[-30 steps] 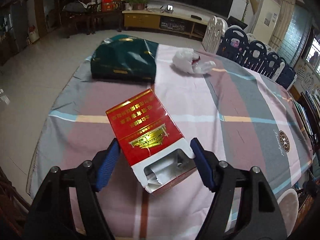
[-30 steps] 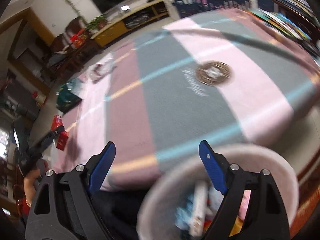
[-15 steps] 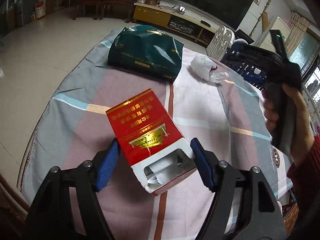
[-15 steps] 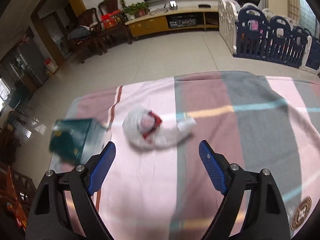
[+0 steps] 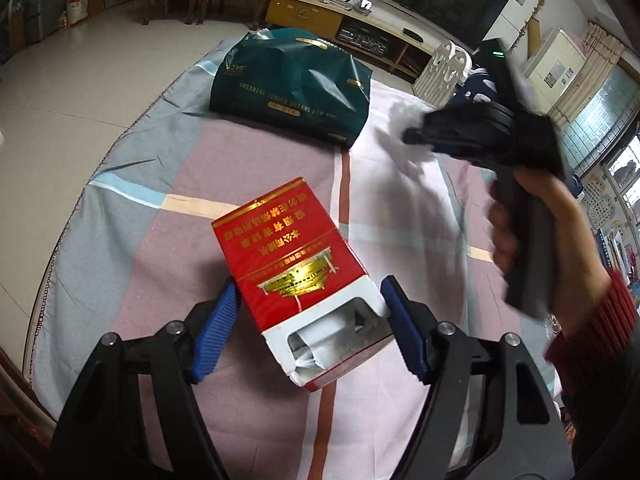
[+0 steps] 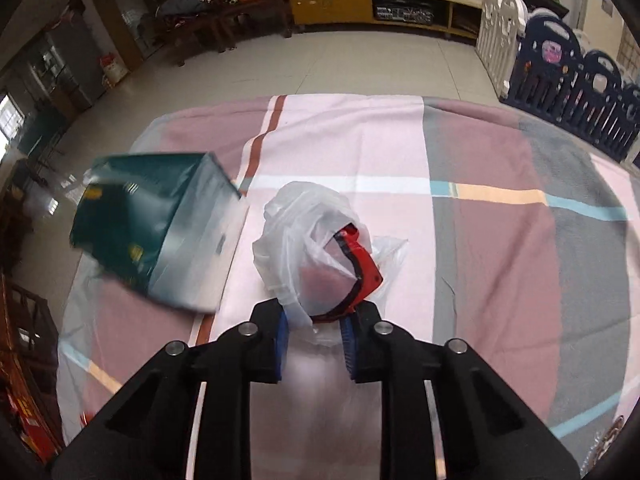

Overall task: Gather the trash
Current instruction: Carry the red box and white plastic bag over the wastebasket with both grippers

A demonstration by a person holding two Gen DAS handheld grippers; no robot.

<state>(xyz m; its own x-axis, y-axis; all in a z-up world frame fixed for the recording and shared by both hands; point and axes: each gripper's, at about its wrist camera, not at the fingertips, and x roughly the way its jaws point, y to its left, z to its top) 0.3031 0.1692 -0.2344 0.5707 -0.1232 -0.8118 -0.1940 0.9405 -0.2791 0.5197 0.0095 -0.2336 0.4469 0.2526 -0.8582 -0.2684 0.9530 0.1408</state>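
A red carton (image 5: 280, 256) with a torn white end hangs over the tablecloth, and my left gripper (image 5: 306, 308) is shut on it, a blue pad against each side. Farther back lies a crumpled white plastic bag (image 6: 304, 232) with a red piece (image 6: 362, 260) inside it. My right gripper (image 6: 314, 336) reaches down onto that bag, its jaws closing with the near end of the plastic pinched between the pads. In the left wrist view the right gripper (image 5: 416, 136) shows at the right, held by a hand (image 5: 520, 240) in a red sleeve, covering most of the white bag (image 5: 404, 116).
A dark green gift bag (image 5: 292, 80) lies on its side at the table's far left, also seen as the green bag (image 6: 152, 220) just left of the white one. The striped tablecloth (image 5: 160, 240) covers the table. A TV cabinet, chairs and a play fence stand beyond.
My right gripper swung from above a bin of rubbish across the table to the white plastic bag and closed from wide open onto it. The left gripper kept its hold on the red carton.
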